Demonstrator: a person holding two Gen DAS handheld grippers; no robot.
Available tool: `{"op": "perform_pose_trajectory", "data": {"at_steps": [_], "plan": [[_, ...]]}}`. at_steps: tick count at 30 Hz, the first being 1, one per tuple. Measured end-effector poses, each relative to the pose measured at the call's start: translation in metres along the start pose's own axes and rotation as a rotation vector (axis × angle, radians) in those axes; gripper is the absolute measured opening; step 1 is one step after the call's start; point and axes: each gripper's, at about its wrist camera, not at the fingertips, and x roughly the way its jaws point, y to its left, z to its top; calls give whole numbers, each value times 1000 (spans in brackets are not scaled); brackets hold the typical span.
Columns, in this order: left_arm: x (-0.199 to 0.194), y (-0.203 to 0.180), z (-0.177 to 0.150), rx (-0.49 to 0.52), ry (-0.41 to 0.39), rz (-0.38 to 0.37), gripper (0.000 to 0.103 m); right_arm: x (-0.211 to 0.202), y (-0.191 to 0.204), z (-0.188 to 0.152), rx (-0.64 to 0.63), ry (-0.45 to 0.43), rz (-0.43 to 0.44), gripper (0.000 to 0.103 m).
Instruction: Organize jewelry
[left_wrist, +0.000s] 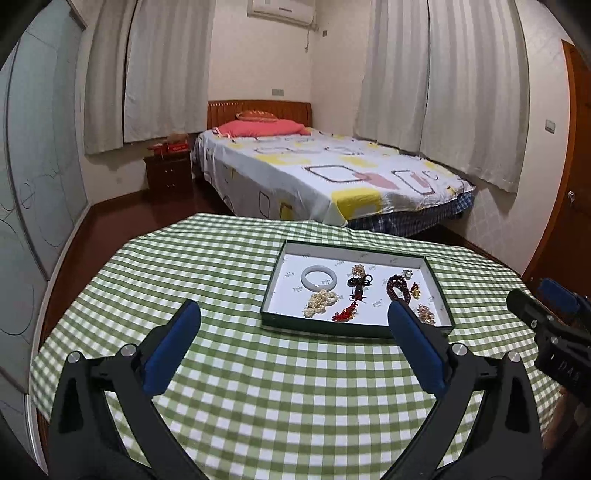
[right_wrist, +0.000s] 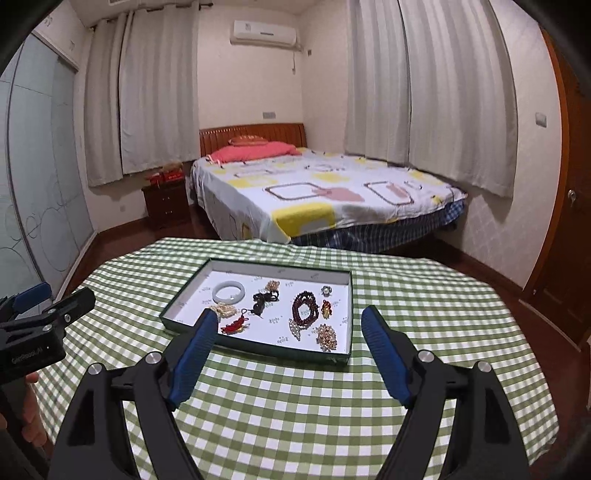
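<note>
Reading "GenRobot.AI" on left gripper (right_wrist: 35, 301) body, jaws wide, empty

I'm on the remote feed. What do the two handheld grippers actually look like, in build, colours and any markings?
Both match: black angular frames with triangular cut-outs and round silver pivot bolts. The left gripper and right gripper each carry two long blue ribbed pads. Seen from the right wrist view, the left gripper's black body bears small pale lettering, too blurred to read. No cables or sleeves show.

Bed (left_wrist: 332, 173), curtains (left_wrist: 461, 92), nightstand (left_wrist: 168, 171)
</note>
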Motion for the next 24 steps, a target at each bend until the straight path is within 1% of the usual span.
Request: {"op": "perform_pose_trajectory", "data": {"at_steps": [5,10,24], "plan": [[-31,7,1,-15,-31,8,99,-27,2,1,-10,-34,-3,78],[-52,12,1,-24,-71,25,99,-44,4,2,-13,-65,-6,78],[-62,20,-1,-29,-76,33,99,-49,7,-1,-14,-77,1,78]]}}
